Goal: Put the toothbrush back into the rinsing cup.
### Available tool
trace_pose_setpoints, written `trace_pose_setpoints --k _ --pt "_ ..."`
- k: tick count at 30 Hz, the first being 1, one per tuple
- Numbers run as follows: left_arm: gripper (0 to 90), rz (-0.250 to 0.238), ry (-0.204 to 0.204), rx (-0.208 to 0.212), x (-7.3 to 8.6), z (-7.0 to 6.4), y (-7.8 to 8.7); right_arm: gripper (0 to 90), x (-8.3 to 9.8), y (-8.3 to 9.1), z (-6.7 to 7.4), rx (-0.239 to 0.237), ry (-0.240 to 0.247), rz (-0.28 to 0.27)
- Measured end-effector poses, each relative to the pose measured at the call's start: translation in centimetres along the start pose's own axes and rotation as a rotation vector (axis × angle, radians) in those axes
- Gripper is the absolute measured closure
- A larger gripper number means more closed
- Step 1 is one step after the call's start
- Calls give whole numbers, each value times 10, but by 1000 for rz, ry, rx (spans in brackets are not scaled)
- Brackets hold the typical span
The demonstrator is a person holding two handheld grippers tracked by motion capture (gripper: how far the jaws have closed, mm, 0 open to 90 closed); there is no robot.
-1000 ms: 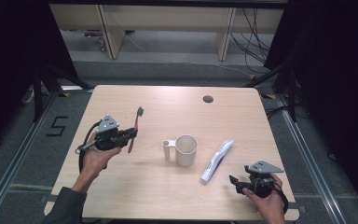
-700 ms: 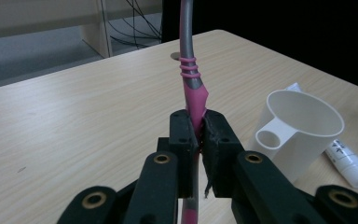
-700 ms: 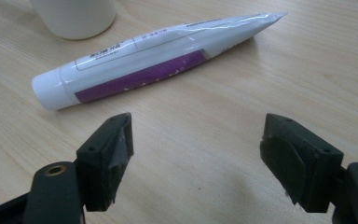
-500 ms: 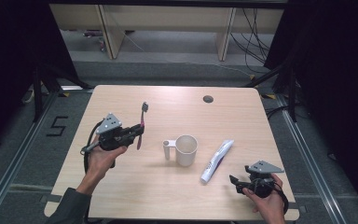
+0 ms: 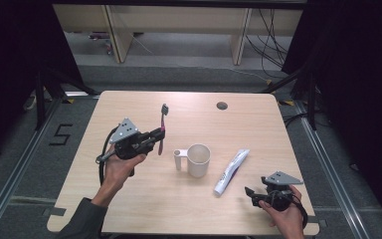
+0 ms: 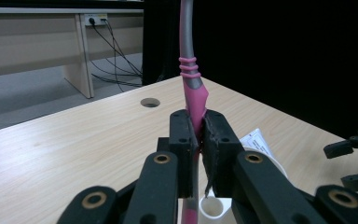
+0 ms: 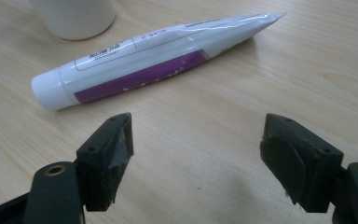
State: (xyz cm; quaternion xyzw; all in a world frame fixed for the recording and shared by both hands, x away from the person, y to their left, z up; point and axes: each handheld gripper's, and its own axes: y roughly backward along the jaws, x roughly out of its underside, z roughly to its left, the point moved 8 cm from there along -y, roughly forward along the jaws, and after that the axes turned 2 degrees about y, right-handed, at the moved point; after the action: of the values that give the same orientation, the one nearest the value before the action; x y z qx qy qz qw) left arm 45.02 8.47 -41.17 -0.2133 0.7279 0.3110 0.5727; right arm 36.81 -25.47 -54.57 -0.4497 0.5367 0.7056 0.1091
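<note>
Gripping a pink-and-grey plastic toothbrush [image 5: 162, 125] is the left gripper [image 5: 155, 136], jaws clamped tight on the pink handle, so it's held off the light wooden table [image 5: 144, 199], up over the left half. In the high view the brush stands roughly upright w/ its dark bristle head on top. In the left gripper view the handle [image 6: 194, 91] rises straight out from btwn the black pads, pink giving way to grey higher up. Just to the right of it, mid-table, sits a white ceramic mug [image 5: 197, 160], handle side facing the left gripper. Right of the mug lies a white-and-purple plastic toothpaste tube [image 5: 231, 171], flat on the wood, cap end toward the person. Near the front right edge the right gripper [image 5: 249, 193] rests low, jaws wide apart, nothing btwn them; in the right gripper view the tube [image 7: 149, 58] lies across, just beyond the fingertips, not touching.
</note>
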Motion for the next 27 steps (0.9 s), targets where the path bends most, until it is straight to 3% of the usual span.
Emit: trace_pose_setpoints --k 12,27 --pt "823 -32 13 25 -7 -14 -24 262 0 0 0 -3 -1 -2" --pt "822 -15 -4 47 2 -23 -41 263 0 0 0 -5 -2 0"
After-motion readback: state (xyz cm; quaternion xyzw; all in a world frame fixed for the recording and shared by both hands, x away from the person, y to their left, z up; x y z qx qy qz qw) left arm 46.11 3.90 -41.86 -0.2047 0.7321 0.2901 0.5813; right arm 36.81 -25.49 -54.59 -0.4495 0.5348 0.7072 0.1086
